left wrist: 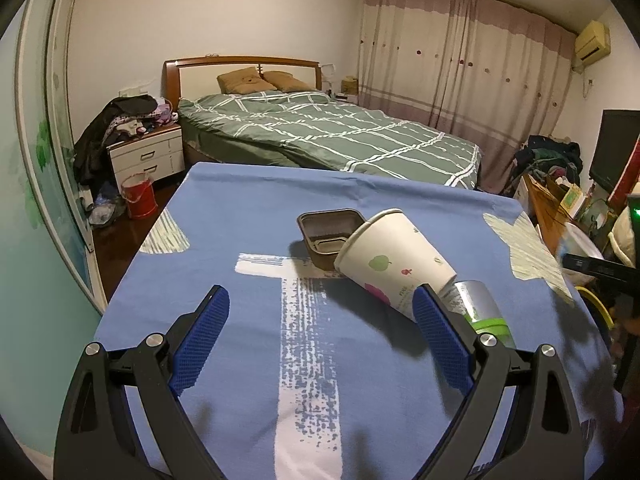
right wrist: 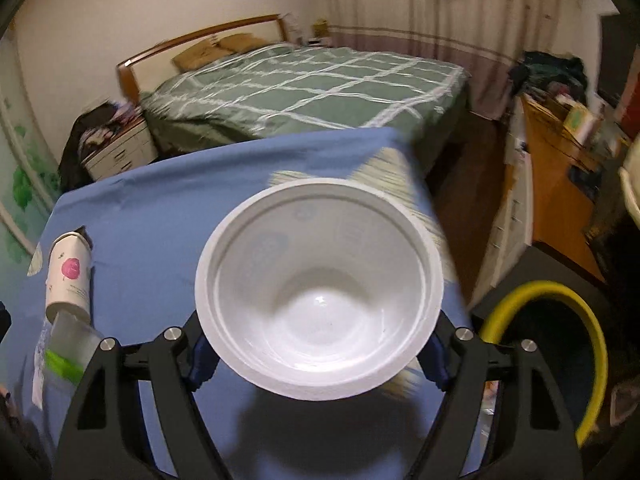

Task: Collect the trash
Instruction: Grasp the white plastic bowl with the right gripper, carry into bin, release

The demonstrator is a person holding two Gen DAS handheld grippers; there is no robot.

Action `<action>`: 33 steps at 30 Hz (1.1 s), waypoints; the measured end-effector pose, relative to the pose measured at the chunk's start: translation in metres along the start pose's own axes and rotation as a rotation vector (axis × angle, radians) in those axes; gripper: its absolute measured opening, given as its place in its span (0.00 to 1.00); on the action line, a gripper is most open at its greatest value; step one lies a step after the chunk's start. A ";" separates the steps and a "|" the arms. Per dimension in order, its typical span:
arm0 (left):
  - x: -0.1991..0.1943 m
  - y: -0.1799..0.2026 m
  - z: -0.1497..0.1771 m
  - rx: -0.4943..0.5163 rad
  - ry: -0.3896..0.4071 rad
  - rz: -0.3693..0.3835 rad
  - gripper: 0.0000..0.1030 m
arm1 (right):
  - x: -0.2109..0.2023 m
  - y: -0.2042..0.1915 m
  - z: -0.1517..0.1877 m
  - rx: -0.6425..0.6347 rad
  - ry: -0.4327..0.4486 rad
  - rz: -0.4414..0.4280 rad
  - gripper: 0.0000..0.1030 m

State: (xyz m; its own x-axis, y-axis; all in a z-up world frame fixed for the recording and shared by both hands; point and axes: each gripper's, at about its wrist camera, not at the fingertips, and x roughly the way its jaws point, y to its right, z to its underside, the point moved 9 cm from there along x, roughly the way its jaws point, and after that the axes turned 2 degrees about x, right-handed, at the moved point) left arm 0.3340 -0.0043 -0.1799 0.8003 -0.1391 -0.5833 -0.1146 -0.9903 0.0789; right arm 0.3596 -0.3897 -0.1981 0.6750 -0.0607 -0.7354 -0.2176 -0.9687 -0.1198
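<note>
On the blue-clothed table (left wrist: pixel 248 208), a white paper cup (left wrist: pixel 394 258) with fruit prints lies tipped against a brown plastic tray (left wrist: pixel 330 236). A clear bottle with a green band (left wrist: pixel 482 310) lies just behind the cup. My left gripper (left wrist: pixel 322 312) is open and empty above the cloth, its right finger (left wrist: pixel 438 332) close to the cup's base. My right gripper (right wrist: pixel 318 356) is shut on a white plastic bowl (right wrist: pixel 320 288), held above the table's right part. The cup (right wrist: pixel 68 276) and bottle (right wrist: pixel 66 354) also show at the left of the right wrist view.
A dark bin with a yellow rim (right wrist: pixel 560 344) stands on the floor right of the table. Behind the table is a bed with a green checked cover (left wrist: pixel 332 136). A red bucket (left wrist: pixel 138 196) and a white nightstand (left wrist: pixel 148 158) stand at the left, a wooden desk (right wrist: pixel 556 184) at the right.
</note>
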 end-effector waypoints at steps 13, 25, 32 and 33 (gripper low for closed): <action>-0.005 0.047 0.006 0.105 -0.018 0.072 0.89 | -0.033 0.151 0.043 0.293 -0.022 0.214 0.76; 0.002 0.113 0.025 0.197 -0.140 0.169 0.89 | -0.037 0.171 0.053 0.287 0.004 0.213 0.78; 0.017 0.128 0.035 0.209 -0.194 0.172 0.86 | -0.044 0.176 0.053 0.305 0.020 0.206 0.85; 0.019 0.128 0.035 0.208 -0.198 0.170 0.84 | -0.045 0.178 0.054 0.306 0.023 0.205 0.85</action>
State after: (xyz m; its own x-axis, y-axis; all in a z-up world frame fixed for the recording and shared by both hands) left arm 0.3135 -0.1339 -0.2091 0.6314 -0.2787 -0.7236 -0.3709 -0.9281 0.0338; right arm 0.2528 -0.5462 -0.2223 0.6104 -0.2545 -0.7501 -0.5481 -0.8194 -0.1680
